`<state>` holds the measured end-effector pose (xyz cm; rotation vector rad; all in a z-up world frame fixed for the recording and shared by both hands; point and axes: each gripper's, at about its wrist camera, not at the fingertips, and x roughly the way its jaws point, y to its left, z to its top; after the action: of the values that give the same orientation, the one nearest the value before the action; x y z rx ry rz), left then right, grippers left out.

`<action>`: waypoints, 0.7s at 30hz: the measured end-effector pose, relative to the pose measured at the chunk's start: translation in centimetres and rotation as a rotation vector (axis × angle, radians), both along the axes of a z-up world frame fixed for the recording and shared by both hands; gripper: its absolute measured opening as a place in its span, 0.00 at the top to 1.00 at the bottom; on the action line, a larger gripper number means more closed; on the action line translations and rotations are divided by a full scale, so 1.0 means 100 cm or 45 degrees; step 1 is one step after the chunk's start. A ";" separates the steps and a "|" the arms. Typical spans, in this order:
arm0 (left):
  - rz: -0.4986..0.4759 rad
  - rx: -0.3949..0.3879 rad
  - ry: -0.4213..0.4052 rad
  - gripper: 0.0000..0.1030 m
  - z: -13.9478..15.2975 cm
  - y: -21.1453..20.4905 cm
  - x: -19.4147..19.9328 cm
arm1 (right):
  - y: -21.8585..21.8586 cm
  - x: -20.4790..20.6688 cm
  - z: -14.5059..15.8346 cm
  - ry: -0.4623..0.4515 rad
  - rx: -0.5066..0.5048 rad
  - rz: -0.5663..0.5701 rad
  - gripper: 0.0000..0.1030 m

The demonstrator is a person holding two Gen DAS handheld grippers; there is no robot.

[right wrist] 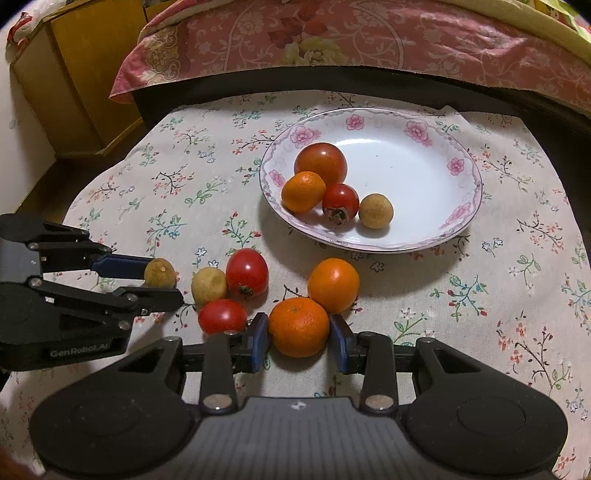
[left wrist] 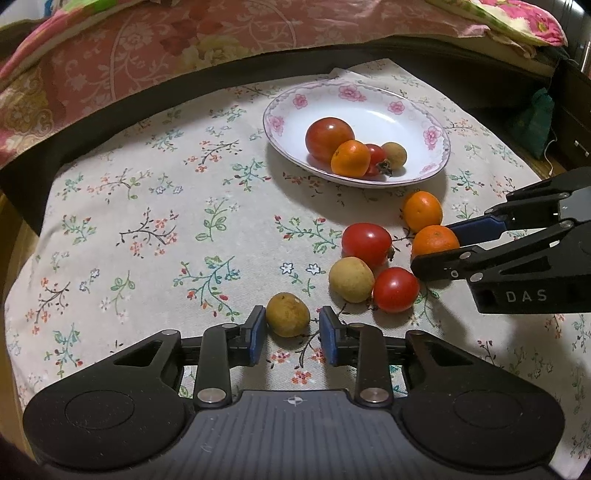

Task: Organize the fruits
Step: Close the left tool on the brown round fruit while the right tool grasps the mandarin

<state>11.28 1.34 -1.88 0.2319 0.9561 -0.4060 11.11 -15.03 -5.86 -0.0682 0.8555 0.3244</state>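
Observation:
A brownish longan [left wrist: 287, 314] lies on the flowered tablecloth between the fingertips of my left gripper [left wrist: 291, 318]. The left pad touches it, while a small gap shows at the right pad, so the gripper is open. My right gripper [right wrist: 298, 332] is shut on an orange [right wrist: 298, 326] that rests on the cloth. Loose beside it are another orange [right wrist: 333, 279], two red tomatoes [right wrist: 246, 272] [right wrist: 221, 316] and a pale longan [right wrist: 208, 286]. The white flowered plate [right wrist: 476, 184] behind holds a big tomato, an orange, a small red fruit and a longan.
The cloth-covered table ends at a dark edge [left wrist: 221, 77] just behind the plate, with a bed under a pink quilt [right wrist: 332, 33] beyond. A yellow wooden cabinet [right wrist: 74, 74] stands at the far left. Bare cloth spreads left of the plate [left wrist: 147, 221].

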 end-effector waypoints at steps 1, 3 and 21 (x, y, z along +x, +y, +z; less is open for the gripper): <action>0.001 0.000 -0.002 0.64 0.000 0.000 0.000 | 0.001 0.000 0.000 -0.001 -0.006 0.002 0.66; 0.001 0.004 -0.007 0.66 0.001 0.000 0.000 | 0.002 -0.001 0.000 -0.004 -0.017 0.005 0.66; 0.004 -0.004 -0.033 0.68 0.007 0.000 0.001 | -0.004 -0.004 0.005 -0.012 -0.025 -0.010 0.66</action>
<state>11.38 1.30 -1.19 0.2322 0.9304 -0.4012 10.70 -15.43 -5.31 -0.0844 0.8497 0.3086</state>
